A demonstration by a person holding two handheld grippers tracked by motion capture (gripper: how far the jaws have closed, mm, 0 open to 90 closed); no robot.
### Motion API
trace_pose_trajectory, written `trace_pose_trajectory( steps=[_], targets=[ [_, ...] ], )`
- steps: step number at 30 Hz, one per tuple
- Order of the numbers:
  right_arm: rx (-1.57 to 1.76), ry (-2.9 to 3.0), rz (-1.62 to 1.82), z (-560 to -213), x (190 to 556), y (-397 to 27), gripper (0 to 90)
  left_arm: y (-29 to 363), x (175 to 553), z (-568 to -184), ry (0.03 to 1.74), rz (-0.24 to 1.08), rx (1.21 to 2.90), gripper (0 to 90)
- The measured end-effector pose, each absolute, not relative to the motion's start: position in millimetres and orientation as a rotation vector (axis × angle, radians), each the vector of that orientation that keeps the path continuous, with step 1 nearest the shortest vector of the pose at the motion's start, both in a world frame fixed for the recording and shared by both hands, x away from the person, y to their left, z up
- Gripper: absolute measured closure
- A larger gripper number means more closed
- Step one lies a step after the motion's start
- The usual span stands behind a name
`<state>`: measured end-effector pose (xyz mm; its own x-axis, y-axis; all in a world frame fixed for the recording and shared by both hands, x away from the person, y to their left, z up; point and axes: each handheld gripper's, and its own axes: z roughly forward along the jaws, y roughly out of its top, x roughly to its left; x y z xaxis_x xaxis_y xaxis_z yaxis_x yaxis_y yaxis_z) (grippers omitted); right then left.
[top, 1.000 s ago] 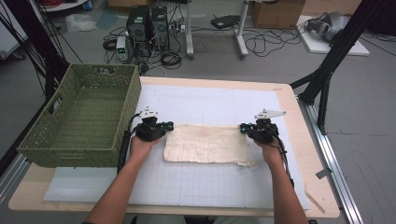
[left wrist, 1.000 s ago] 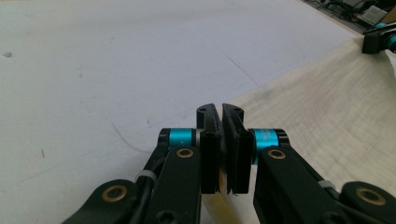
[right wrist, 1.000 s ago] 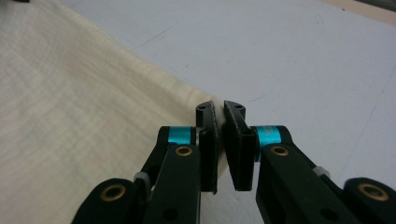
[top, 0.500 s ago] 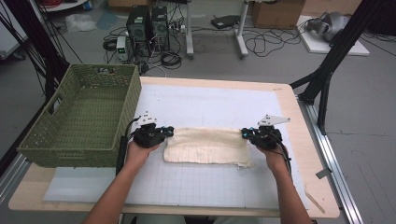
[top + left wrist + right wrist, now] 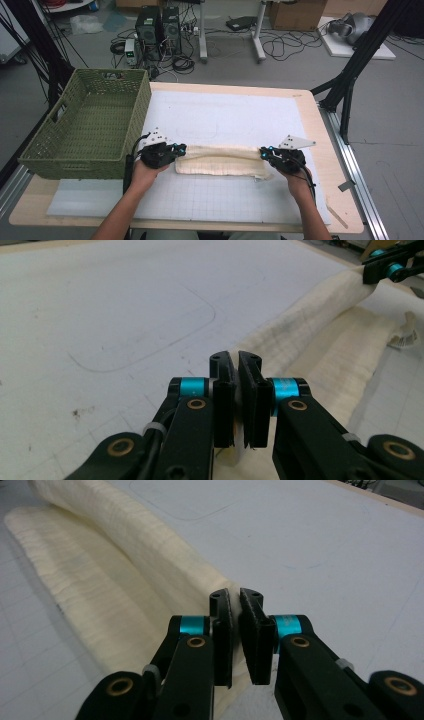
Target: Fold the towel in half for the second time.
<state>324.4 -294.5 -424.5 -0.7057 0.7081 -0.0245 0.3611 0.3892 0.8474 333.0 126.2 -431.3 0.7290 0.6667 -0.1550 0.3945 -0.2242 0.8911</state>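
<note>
A cream towel (image 5: 220,161) lies as a long narrow strip across the white mat, its far edge rolled over toward the near side. My left gripper (image 5: 179,149) is shut on the towel's left end, and in the left gripper view the gripper (image 5: 236,360) pinches cloth (image 5: 340,350) between its jaws. My right gripper (image 5: 263,151) is shut on the right end. The right gripper view shows the gripper (image 5: 236,597) clamped on the raised fold (image 5: 115,580). The right gripper (image 5: 387,262) also appears far off in the left gripper view.
A green woven basket (image 5: 142,107) stands at the table's left, close beside my left hand. The white gridded mat (image 5: 225,115) covers most of the wooden table (image 5: 310,100). Cables, computer towers and a black stand sit on the floor beyond the table.
Both grippers have drawn toward the person, carrying the towel's far edge with them. The towel has gone from a wider rectangle to a narrower strip.
</note>
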Motion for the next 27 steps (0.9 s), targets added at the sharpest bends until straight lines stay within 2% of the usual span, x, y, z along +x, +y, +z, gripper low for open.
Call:
trace_pose_trajectory(
  steps=[5,8,9,11,14,15,18,21,24,27],
  targets=[
    [0.910,2.275,1.240,-429,310,-295,84.0,125,324,-438,0.821,0.298,1.878,83.8],
    [0.904,2.283,1.228,-434,303,-294,83.8,127,322,-441,0.854,0.266,1.873,77.5],
    [0.894,2.274,1.217,-435,300,-293,83.8,127,322,-441,0.873,0.254,1.862,70.0],
    [0.900,2.274,1.222,-436,296,-293,83.6,129,322,-439,0.889,0.226,1.829,48.6],
    [0.887,2.287,1.220,-436,294,-292,82.2,131,319,-428,0.869,0.239,1.758,39.9],
    [0.879,2.289,1.214,-435,292,-292,80.4,131,319,-424,0.861,0.249,1.738,39.5],
    [0.869,2.282,1.243,-430,287,-295,65.8,129,320,-418,0.838,0.277,1.732,41.2],
    [0.886,2.210,1.348,-416,284,-298,50.7,122,325,-424,0.829,0.282,1.788,50.5],
    [0.921,2.140,1.412,-406,286,-293,49.5,116,331,-431,0.848,0.279,1.821,53.0],
    [1.002,2.138,1.297,-409,296,-280,51.5,113,334,-437,0.885,0.280,1.867,56.1]
  ],
)
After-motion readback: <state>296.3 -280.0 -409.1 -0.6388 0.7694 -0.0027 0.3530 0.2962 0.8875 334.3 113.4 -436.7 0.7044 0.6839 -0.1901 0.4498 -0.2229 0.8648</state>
